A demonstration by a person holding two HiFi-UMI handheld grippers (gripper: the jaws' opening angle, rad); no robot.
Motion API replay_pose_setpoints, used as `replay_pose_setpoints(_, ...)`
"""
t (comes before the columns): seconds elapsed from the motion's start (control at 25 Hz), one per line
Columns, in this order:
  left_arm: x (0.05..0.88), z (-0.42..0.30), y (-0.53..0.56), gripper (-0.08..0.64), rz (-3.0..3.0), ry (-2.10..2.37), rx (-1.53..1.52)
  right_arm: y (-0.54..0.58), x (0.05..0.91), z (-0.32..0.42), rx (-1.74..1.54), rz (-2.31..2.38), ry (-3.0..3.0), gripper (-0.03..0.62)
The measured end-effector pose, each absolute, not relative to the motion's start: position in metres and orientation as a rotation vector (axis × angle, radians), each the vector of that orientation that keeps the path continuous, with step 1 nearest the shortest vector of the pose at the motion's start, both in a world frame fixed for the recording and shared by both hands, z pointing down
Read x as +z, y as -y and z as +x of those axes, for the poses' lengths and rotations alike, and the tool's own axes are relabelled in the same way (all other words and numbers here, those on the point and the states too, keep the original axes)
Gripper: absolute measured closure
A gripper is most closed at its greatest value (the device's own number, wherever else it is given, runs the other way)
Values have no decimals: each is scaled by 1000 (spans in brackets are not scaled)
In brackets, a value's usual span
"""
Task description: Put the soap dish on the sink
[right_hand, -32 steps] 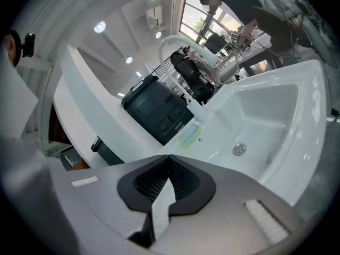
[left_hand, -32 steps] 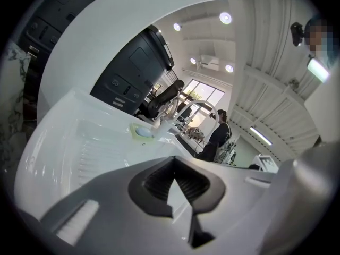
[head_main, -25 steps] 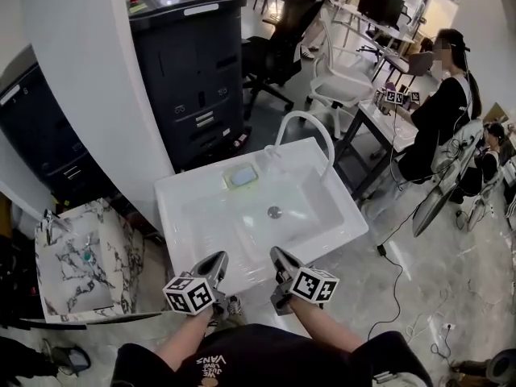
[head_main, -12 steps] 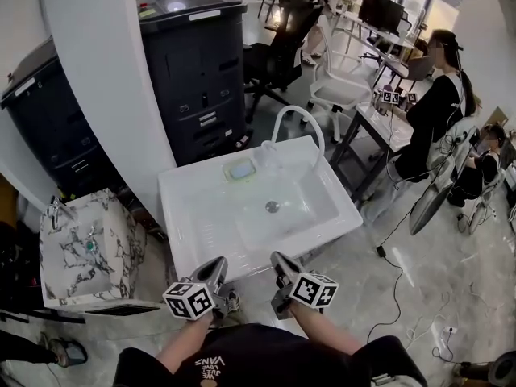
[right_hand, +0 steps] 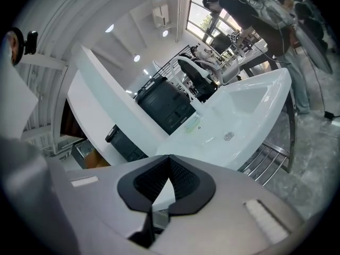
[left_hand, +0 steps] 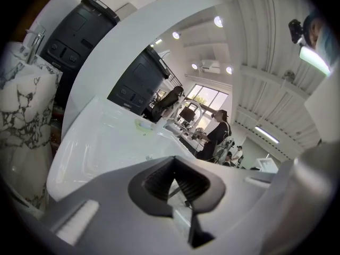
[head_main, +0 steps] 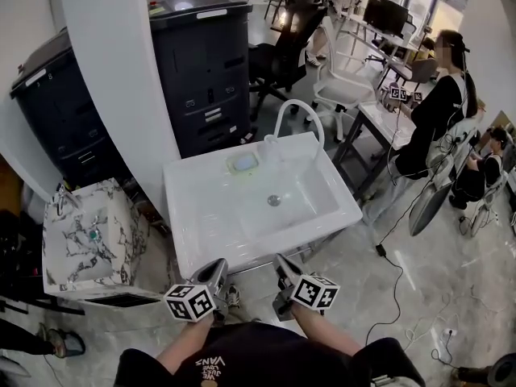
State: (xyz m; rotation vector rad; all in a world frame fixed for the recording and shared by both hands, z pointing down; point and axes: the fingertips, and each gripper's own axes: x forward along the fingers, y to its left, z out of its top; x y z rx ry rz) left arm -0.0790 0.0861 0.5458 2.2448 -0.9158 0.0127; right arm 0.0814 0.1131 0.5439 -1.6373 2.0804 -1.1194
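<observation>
The soap dish (head_main: 243, 163) already sits on the sink (head_main: 201, 216), on the flat back edge just left of the faucet (head_main: 300, 115) base, with something pale blue lying in it. From the left gripper view it shows as a small greenish patch (left_hand: 142, 124) far across the white basin, and the right gripper view has it in the same spot (right_hand: 192, 125).

By my reading the placing step is done and nothing is left to carry. My left gripper (head_main: 211, 274) is clenched with nothing in it, the pads meeting at the tips, and my right gripper (head_main: 286, 266) is clenched and empty too. Both hover side by side just off the sink's front edge, pointing toward the drain (head_main: 274, 201), well apart from the dish.

If anything remains, I would only check that the dish sits flat and clear of the basin's slope; a nudge would mean reaching over the whole bowl.

The sink is glossy white and bare otherwise. A marbled basin (head_main: 85, 244) stands off its left side, a dark cabinet (head_main: 205, 55) and a white pillar (head_main: 113, 79) behind it. Beyond are an office chair (head_main: 282, 39) and a seated person (head_main: 439, 111), with cables (head_main: 395, 280) trailing over the pale floor (head_main: 451, 297).
</observation>
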Motion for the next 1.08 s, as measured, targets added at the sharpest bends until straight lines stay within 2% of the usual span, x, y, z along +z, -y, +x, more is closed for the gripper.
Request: replay_pose_setpoints(1.08,556,-83,-125,508,2220,948,14,-144,552,79,-1130,-1657,-2111,591)
